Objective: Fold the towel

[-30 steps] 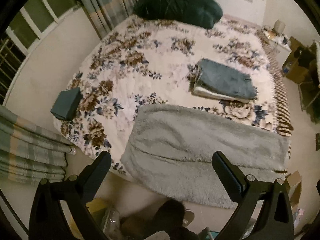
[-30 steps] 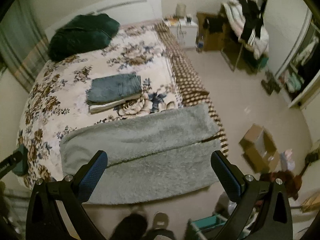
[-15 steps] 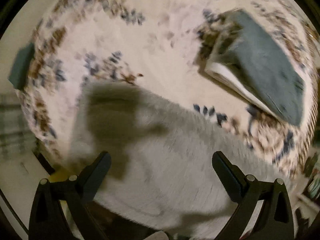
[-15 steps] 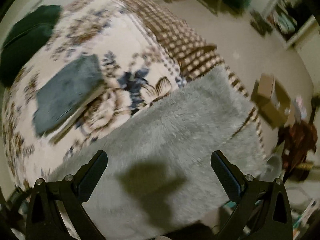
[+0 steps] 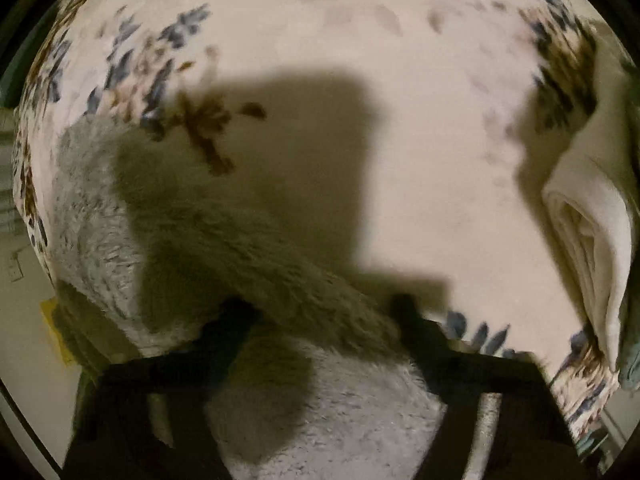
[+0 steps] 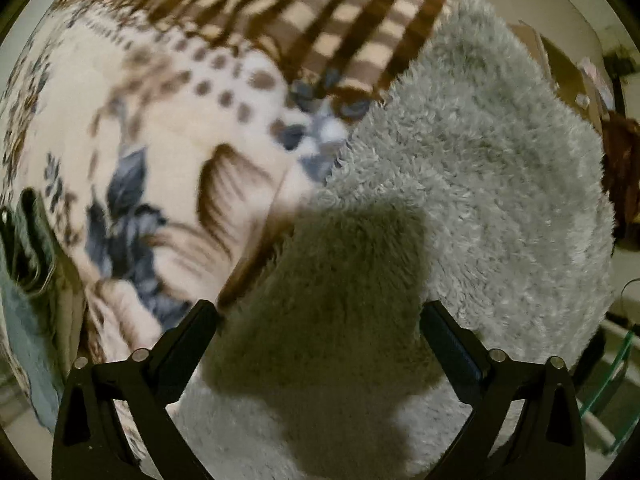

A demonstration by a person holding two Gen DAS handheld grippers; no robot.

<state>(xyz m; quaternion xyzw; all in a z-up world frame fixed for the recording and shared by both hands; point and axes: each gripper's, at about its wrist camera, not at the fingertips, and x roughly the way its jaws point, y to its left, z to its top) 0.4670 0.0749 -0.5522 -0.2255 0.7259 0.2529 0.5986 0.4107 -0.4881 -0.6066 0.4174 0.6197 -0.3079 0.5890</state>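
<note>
My left gripper (image 5: 324, 312) has just been closing around the grey towel's (image 5: 280, 248) far edge on the bed, my right gripper (image 6: 320, 320) still spread just above it, so uneven pinches may skew the fold.

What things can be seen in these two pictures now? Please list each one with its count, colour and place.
towel: one, grey, fluffy, on the near edge of the bed, under both grippers.
bedspread: one, cream with blue and brown flowers, covers the bed.
checked blanket: one, brown and cream, at the bed's far side in the right view.
folded stack: one, cream cloth under blue-grey cloth, at the right edge of the left view.
cardboard box: one, brown, on the floor beyond the towel.
left gripper: black, jaws have just been closing, a towel ridge between them.
right gripper: black, open above the towel.
</note>
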